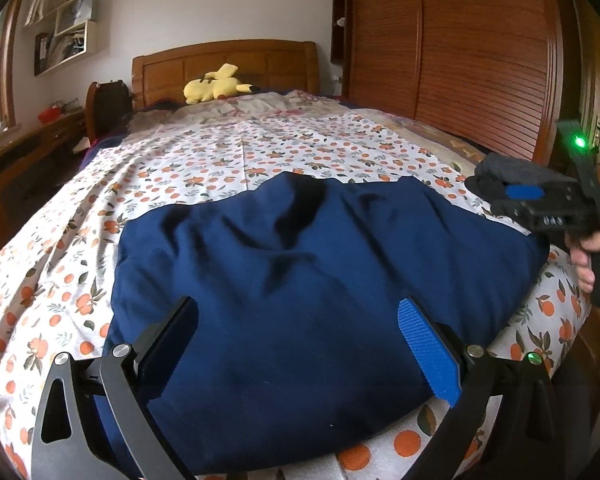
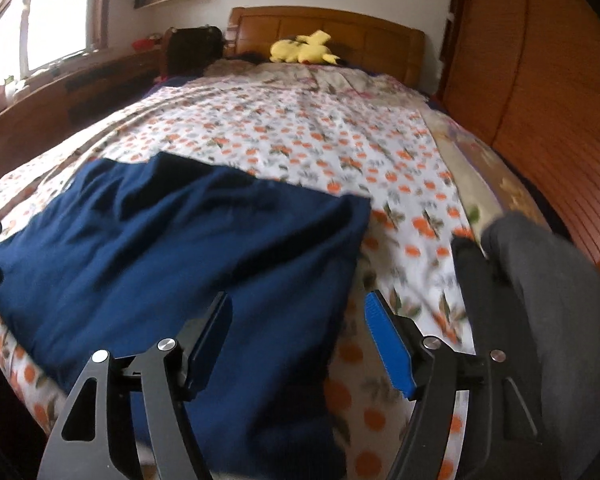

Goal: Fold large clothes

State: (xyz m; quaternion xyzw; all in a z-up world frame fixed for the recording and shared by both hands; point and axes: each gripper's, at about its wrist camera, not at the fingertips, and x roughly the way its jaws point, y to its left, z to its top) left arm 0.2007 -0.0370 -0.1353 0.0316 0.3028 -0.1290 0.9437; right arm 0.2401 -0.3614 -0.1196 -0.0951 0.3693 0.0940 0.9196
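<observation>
A navy blue garment [image 1: 300,256] lies folded and a little rumpled on the bed's orange-print sheet [image 1: 260,152], near the foot end. My left gripper [image 1: 302,328] hovers open over its near edge; the cloth lies below the fingers, not pinched. In the right wrist view, the same garment [image 2: 172,248] fills the left half. My right gripper [image 2: 300,332] stands open above its right edge, with nothing between the blue pads [image 2: 388,344]. A hand [image 1: 592,252] holds that gripper at the far right of the left wrist view.
A pile of dark grey clothes [image 2: 548,304] sits at the bed's right side. A yellow plush toy [image 1: 216,86] rests by the wooden headboard [image 1: 228,60]. A wooden wardrobe [image 1: 460,48] lines the right. A desk [image 2: 60,88] runs under the window on the left.
</observation>
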